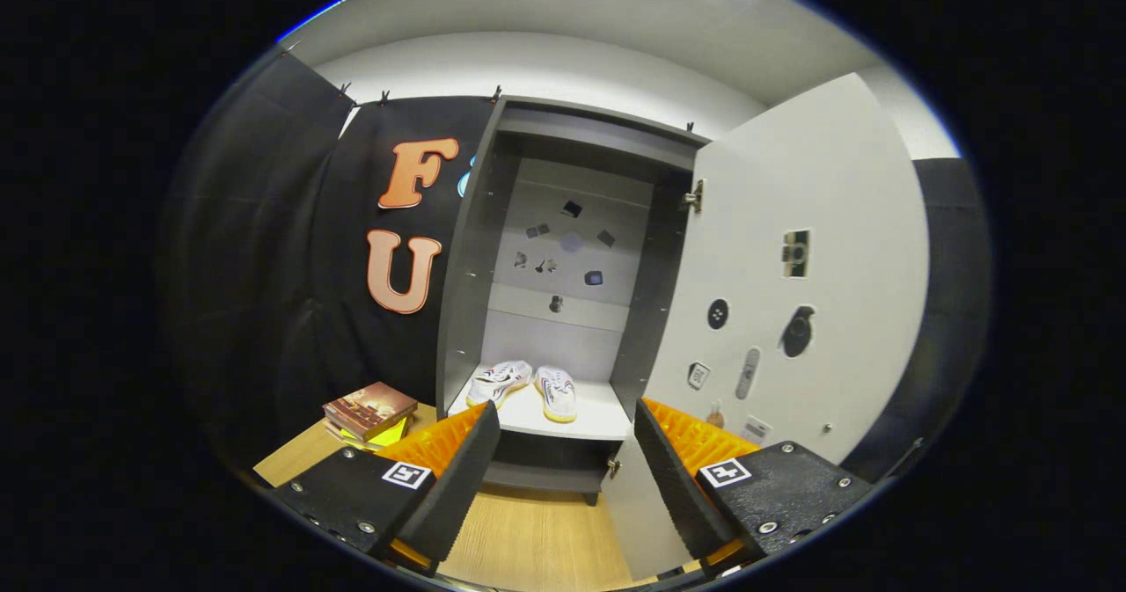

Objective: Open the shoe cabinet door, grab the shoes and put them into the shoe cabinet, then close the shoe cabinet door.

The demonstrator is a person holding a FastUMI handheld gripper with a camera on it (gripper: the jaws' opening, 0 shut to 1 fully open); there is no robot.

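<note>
Two shoes (526, 387), one cabinet (563, 222), one stack of books (369, 414)

No word, brand or number can be read anywhere. The gripper (567, 418), its fingers spread apart and holding nothing, carries 2 square black-and-white coded markers, the left marker (406, 474) on one finger and the right marker (724, 471) on the other; they are patterns, not letters. The stickers (796, 253) on the open cabinet door (844, 161) at the right and the small stickers (572, 244) on the far back panel (545, 341) are too small to read. The near-left book cover (369, 407) shows no legible title.
</note>
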